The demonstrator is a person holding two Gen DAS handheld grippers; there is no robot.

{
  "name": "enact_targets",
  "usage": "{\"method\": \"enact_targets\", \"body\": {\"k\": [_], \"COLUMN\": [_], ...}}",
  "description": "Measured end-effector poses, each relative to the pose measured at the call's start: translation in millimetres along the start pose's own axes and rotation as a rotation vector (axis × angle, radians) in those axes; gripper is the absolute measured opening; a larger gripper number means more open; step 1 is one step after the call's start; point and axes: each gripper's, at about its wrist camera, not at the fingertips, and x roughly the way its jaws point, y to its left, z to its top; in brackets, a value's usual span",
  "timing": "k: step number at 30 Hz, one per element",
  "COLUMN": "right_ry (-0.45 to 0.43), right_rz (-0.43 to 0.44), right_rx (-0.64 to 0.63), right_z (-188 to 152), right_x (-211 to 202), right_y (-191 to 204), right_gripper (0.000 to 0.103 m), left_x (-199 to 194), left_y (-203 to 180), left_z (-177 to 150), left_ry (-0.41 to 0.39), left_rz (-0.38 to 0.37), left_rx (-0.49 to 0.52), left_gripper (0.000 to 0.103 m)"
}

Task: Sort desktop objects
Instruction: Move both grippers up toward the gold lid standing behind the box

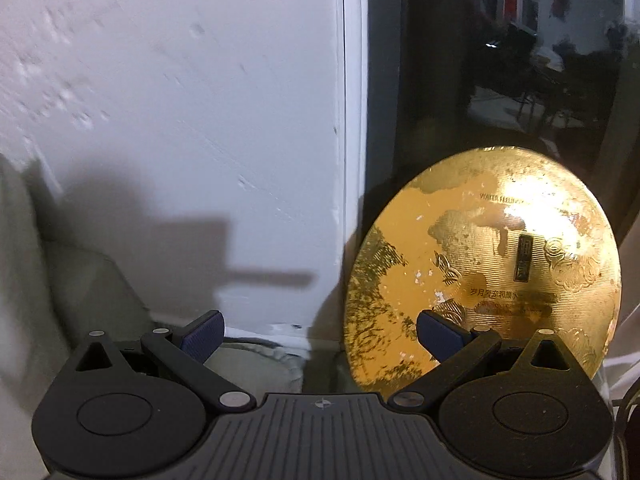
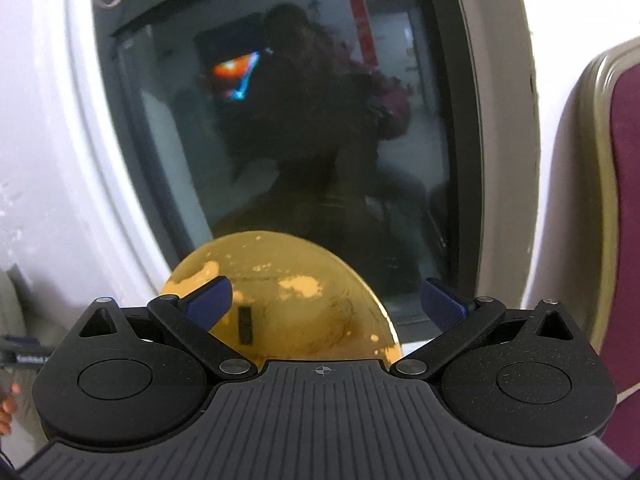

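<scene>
White wall and dark glass back a round gold tin lid point(image 1: 484, 276), apparently propped upright. Both tools, left point(image 1: 320, 334) and right point(image 2: 326, 300), gape empty; approach edge-on, pinch the rim.

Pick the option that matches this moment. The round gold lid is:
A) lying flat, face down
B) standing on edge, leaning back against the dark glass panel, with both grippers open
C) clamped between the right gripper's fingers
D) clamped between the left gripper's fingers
B: the gold lid stands on edge against the dark glass panel, while the left gripper and right gripper are both spread open, gripping nothing.
</scene>
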Motion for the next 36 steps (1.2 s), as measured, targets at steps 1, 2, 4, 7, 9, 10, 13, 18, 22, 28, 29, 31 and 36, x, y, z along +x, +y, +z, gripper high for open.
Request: {"method": "enact_targets", "body": {"k": [1, 2, 4, 7, 9, 10, 13, 18, 22, 28, 29, 31, 36], "right_ry": [-0.010, -0.018, -0.034, -0.022, -0.030, -0.021, 0.004, 0.054, 0.073, 0.066, 0.058, 0.069, 0.068], "right_rz": [-0.004, -0.007, 0.001, 0.007, -0.010, -0.023, -0.014, 0.050, 0.053, 0.097, 0.102, 0.114, 0.135], "right_rx": [0.005, 0.007, 0.003, 0.024, 0.023, 0.017, 0.042, 0.083, 0.133, 0.185, 0.180, 0.175, 0.187], "right_z": [-1, -3, -10, -24, -37, -42, -54, -68, -77, -88, -90, -92, -97], "right_x": [9, 18, 32, 56, 71, 76, 91, 109, 120, 138, 140, 142, 145], "right_y": [-2, -4, -9, -17, -22, -24, -33, -45, -58, -68, -68, -70, -73], "right_gripper": [0.103, 0.103, 0.103, 0.103, 0.103, 0.103, 0.103, 0.103, 0.103, 0.103, 0.103, 0.103, 0.103], "left_x": [9, 18, 35, 57, 71, 79, 94, 108, 113, 123, 124, 125, 125], "left_y": [2, 5, 9, 13, 17, 19, 24, 27, 28, 31, 32, 33, 35], "left_z": [-2, -6, -13, -24, -31, -34, -41, -48, -51, -55, -55, -55, -55], "left_ry": [0.000, -0.001, -0.009, -0.012, 0.020, 0.042, 0.088, 0.067, -0.023, -0.080, -0.078, -0.071, -0.075], "left_rz": [-0.019, -0.039, -0.072, -0.113, -0.142, -0.161, -0.204, -0.209, -0.226, -0.242, -0.254, -0.288, -0.399], "left_rx": [-0.013, -0.027, -0.050, -0.064, -0.088, -0.102, -0.147, -0.186, -0.205, -0.251, -0.264, -0.285, -0.312], "left_gripper": [0.102, 0.102, 0.102, 0.102, 0.101, 0.101, 0.100, 0.100, 0.100, 0.103, 0.103, 0.101, 0.101]}}
